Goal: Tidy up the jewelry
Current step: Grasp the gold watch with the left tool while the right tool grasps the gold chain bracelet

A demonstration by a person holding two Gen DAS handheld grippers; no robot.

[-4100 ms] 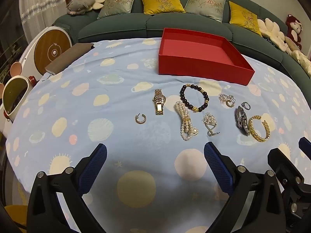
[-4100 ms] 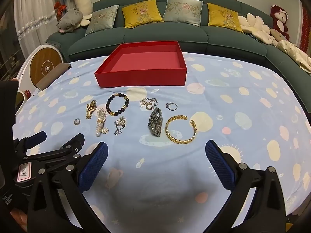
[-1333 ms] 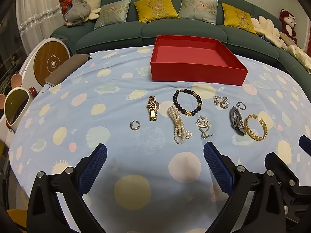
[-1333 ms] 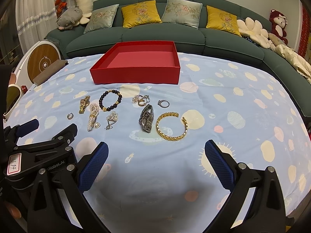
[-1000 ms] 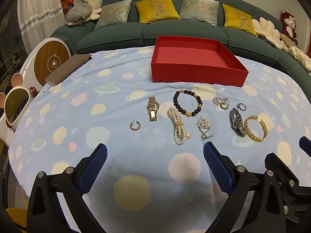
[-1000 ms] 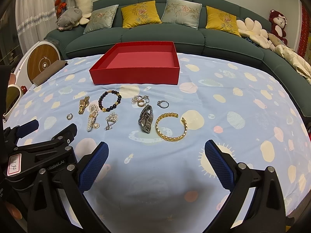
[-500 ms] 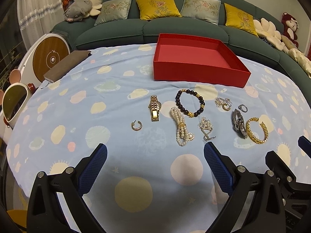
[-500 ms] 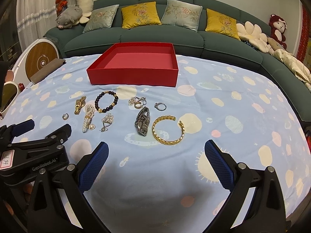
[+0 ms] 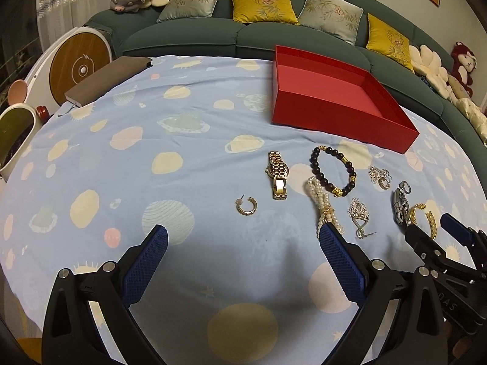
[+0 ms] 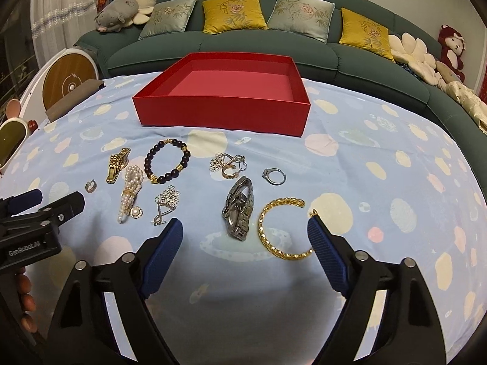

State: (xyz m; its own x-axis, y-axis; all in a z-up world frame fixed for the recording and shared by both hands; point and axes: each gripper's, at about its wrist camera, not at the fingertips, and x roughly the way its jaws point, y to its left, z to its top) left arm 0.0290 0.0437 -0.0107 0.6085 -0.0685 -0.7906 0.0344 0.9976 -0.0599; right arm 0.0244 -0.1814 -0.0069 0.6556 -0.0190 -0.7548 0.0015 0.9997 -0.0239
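We see a dim room with soft light from above. A gray shadow lies on the blue cloth [image 9: 91, 140] at 6 o'clock. Edges bend round, corners go black. Everything looks sharp.

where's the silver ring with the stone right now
In the right wrist view, the silver ring with a stone lies on the blue planet-print cloth, right of the silver metal watch and above the gold open bangle.
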